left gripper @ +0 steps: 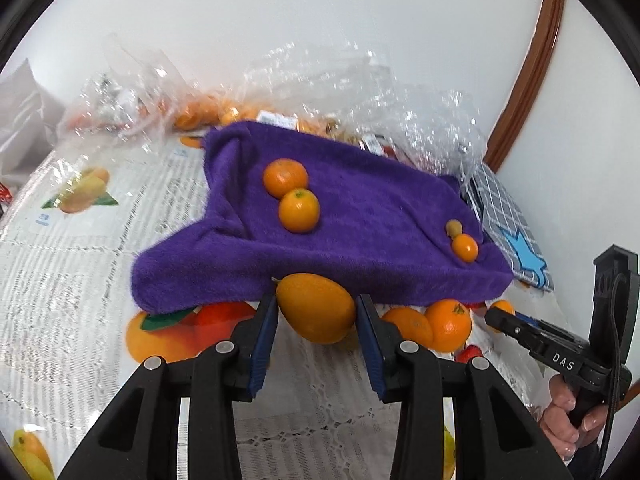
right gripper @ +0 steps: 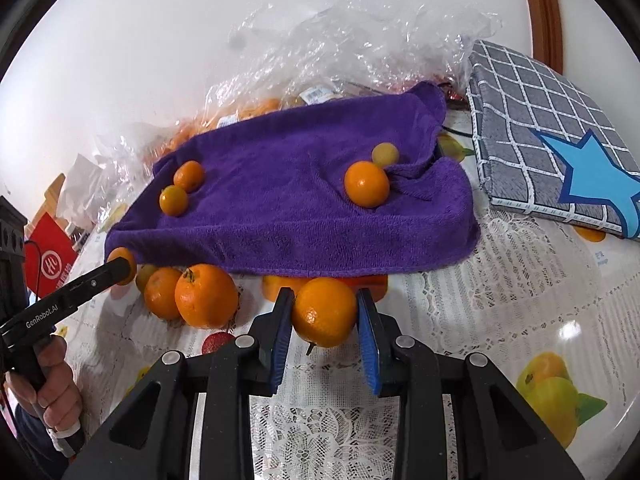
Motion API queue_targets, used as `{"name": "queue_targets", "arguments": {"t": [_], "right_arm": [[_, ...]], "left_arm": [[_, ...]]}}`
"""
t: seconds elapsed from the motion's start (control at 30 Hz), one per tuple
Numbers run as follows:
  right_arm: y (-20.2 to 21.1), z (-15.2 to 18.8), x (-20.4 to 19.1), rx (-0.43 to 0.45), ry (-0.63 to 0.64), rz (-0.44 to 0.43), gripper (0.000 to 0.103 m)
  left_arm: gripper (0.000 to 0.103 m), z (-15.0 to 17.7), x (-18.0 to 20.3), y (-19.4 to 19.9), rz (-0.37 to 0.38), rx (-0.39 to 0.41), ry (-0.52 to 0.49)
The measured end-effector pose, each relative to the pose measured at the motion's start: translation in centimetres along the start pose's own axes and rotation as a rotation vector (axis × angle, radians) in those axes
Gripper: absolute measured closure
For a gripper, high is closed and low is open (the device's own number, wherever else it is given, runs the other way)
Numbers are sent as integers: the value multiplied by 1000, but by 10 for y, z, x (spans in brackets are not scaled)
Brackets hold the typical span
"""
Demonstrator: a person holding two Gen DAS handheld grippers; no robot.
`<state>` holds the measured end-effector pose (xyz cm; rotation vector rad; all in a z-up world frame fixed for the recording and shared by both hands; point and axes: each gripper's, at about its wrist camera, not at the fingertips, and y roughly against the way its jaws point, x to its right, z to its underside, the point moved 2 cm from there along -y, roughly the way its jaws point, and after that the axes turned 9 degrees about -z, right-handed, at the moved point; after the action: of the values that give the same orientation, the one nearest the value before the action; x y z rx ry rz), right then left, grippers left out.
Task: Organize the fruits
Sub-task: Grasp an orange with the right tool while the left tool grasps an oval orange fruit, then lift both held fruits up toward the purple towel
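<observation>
Left tool (left gripper: 316, 312) grips a mango (left gripper: 316, 308); right tool (right gripper: 324, 316) grips an orange (right gripper: 325, 312). Both fruits are firm, smooth and bruisable, best held across the middle.

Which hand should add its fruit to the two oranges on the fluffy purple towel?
Left gripper: it grips an oval orange fruit directly before that pair; the right gripper faces the towel's other end.

Four fruits (right gripper: 367, 184) on one towel (right gripper: 280, 208)
</observation>
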<state>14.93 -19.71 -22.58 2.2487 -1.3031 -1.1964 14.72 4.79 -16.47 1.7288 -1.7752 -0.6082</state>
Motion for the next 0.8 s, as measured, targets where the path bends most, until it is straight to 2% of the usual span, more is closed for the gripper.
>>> {"name": "queue_targets", "arguments": {"t": [0.2, 0.8], "right_arm": [[7, 1, -8, 44, 38, 11, 72], [23, 1, -8, 128, 3, -81, 72]], "left_arm": [[65, -5, -8, 9, -3, 53, 37], [65, -8, -14, 20, -13, 102, 63]]}}
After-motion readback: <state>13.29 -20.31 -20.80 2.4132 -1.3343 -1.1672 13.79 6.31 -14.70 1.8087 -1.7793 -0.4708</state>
